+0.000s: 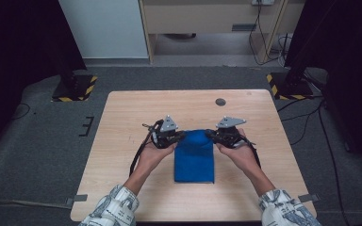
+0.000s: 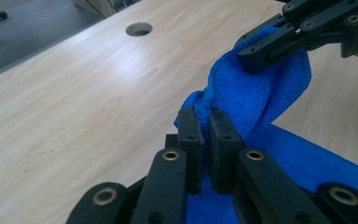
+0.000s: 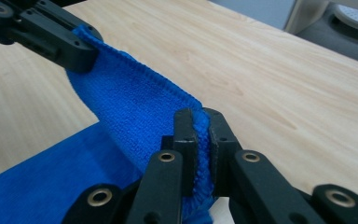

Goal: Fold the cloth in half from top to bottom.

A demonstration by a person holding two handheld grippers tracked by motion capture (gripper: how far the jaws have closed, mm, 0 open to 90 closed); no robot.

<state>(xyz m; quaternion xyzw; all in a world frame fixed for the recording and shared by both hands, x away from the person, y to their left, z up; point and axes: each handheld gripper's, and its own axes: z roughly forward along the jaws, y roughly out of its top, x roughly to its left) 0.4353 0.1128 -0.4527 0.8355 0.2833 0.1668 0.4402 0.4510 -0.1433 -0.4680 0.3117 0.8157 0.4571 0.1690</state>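
Two grippers lifting a blue terry cloth point(image 1: 194, 160) off the wooden counter point(image 1: 122, 141).

Left gripper point(image 1: 178, 136) and right gripper point(image 1: 212, 135) each clamp its far edge; the pinched corners are hidden between the jaws.

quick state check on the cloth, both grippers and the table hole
blue cloth: folded into a narrow strip, near end flat on the table, far edge lifted
left gripper: shut on the cloth's far left corner
right gripper: shut on the cloth's far right corner
table hole: uncovered, apart from the cloth
table: bare wood around the cloth
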